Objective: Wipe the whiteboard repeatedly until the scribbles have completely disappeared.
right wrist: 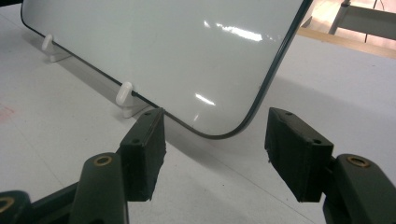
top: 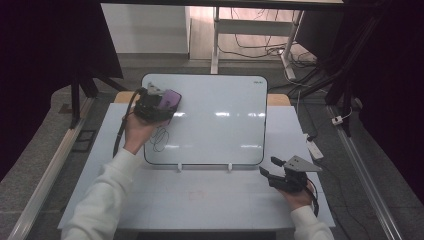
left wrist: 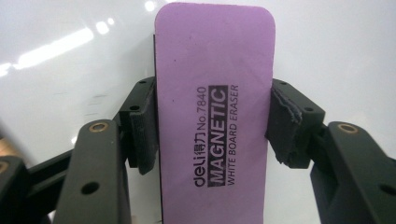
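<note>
Pinching a purple magnetic whiteboard eraser by its long sides, the left tool holds the pad flat against the whiteboard — both jaw pads press the foam in the left gripper view. Just below that tool, a black scribble marks the board's glossy surface. The right tool rests low on the white worktop, its jaws spread with nothing between them — ahead of them lie the board's rounded corner and a white support peg.
</note>
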